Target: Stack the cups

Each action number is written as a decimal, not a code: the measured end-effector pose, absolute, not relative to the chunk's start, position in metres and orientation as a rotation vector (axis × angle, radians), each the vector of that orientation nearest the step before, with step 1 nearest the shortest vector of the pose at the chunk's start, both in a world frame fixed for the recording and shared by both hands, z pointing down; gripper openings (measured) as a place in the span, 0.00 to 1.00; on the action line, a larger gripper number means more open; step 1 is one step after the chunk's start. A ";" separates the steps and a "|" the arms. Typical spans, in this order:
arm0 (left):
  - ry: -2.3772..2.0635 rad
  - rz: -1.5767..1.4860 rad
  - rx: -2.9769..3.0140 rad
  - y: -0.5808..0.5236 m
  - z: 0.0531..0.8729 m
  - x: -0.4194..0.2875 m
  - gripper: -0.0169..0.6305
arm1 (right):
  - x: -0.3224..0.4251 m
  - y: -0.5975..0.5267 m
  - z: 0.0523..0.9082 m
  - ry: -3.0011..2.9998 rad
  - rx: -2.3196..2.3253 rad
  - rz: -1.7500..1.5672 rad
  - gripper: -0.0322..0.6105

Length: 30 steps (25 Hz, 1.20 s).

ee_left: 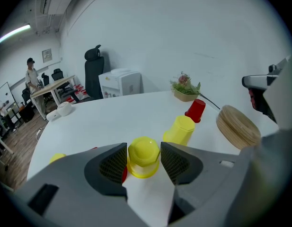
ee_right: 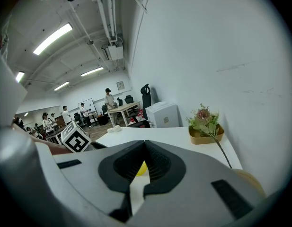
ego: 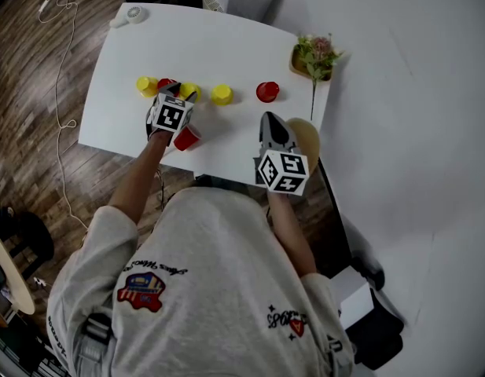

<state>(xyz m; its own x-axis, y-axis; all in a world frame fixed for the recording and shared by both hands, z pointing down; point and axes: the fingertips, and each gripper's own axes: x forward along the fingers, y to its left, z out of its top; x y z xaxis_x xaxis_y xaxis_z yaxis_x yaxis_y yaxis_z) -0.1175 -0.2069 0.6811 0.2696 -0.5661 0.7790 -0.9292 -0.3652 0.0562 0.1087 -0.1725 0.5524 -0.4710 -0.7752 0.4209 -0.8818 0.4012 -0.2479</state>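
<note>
Left gripper view: left gripper (ee_left: pixel 144 149) sits half-open around a yellow cup (ee_left: pixel 144 157), seemingly not pressing; right gripper (ee_right: pixel 144 150) is closed, empty.

Left tool (ee_left: pixel 143 148) apart, right tool (ee_right: pixel 145 148) closed

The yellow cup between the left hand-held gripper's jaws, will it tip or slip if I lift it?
The yellow cup looks like thin plastic, so it is probably light and slightly squeezable. Its tapered, glossy sides may slip in a loose grip. Standing upside down on its wider rim, it probably won't tip easily.
</note>
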 end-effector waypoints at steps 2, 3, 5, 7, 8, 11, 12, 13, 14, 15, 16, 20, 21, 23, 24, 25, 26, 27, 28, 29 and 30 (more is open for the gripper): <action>-1.351 0.917 2.048 -0.207 0.677 -0.119 0.36 | 0.109 -0.172 0.552 -2.421 1.465 0.650 0.05; -1.354 0.907 2.056 -0.208 0.675 -0.121 0.37 | 0.110 -0.172 0.552 -2.422 1.466 0.650 0.05; -1.355 0.886 2.070 -0.207 0.668 -0.123 0.38 | 0.110 -0.173 0.552 -2.425 1.468 0.651 0.05; -1.358 0.871 2.083 -0.206 0.660 -0.125 0.39 | 0.108 -0.172 0.551 -2.430 1.468 0.653 0.05; -1.359 0.863 2.089 -0.204 0.656 -0.127 0.39 | 0.106 -0.171 0.551 -2.434 1.465 0.653 0.05; -1.355 0.833 2.108 -0.199 0.645 -0.127 0.39 | 0.100 -0.169 0.548 -2.446 1.455 0.649 0.05; -1.355 0.822 2.116 -0.197 0.642 -0.127 0.39 | 0.098 -0.169 0.547 -2.448 1.453 0.648 0.05; -1.353 0.808 2.124 -0.193 0.639 -0.127 0.39 | 0.097 -0.168 0.547 -2.450 1.452 0.648 0.05; -1.347 0.791 2.131 -0.190 0.637 -0.127 0.39 | 0.097 -0.167 0.547 -2.451 1.451 0.647 0.05; -1.337 0.770 2.133 -0.185 0.636 -0.126 0.39 | 0.097 -0.167 0.547 -2.452 1.449 0.646 0.05; -1.326 0.747 2.132 -0.181 0.636 -0.126 0.39 | 0.098 -0.166 0.547 -2.453 1.448 0.644 0.05; -1.284 0.702 2.119 -0.153 0.643 -0.128 0.39 | 0.096 -0.159 0.549 -2.456 1.431 0.643 0.05; -1.274 0.701 2.118 -0.144 0.645 -0.128 0.39 | 0.095 -0.157 0.549 -2.457 1.425 0.644 0.05; -1.263 0.695 2.116 -0.128 0.650 -0.130 0.39 | 0.090 -0.152 0.549 -2.464 1.409 0.643 0.05; -1.261 0.687 2.116 -0.120 0.652 -0.130 0.39 | 0.088 -0.150 0.549 -2.469 1.399 0.640 0.05; -1.260 0.676 2.115 -0.112 0.654 -0.131 0.39 | 0.085 -0.148 0.549 -2.475 1.390 0.638 0.05; -1.257 0.664 2.114 -0.104 0.656 -0.132 0.39 | 0.082 -0.145 0.549 -2.480 1.381 0.636 0.05; -1.253 0.651 2.114 -0.096 0.658 -0.132 0.39 | 0.078 -0.141 0.549 -2.485 1.371 0.634 0.05; -1.246 0.638 2.114 -0.087 0.660 -0.132 0.39 | 0.075 -0.137 0.549 -2.490 1.361 0.634 0.05; -1.238 0.623 2.117 -0.078 0.661 -0.131 0.39 | 0.071 -0.133 0.550 -2.493 1.352 0.633 0.05; -1.230 0.608 2.122 -0.069 0.664 -0.130 0.39 | 0.068 -0.129 0.550 -2.497 1.342 0.632 0.05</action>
<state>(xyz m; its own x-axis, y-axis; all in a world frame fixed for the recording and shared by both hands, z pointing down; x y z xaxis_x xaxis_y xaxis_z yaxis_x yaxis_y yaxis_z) -0.1302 -0.0693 0.6636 0.4640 -0.6039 0.6481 -0.8816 -0.3863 0.2712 0.0678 -0.1287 0.5500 -0.5508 -0.7324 0.4002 -0.8346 0.4853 -0.2605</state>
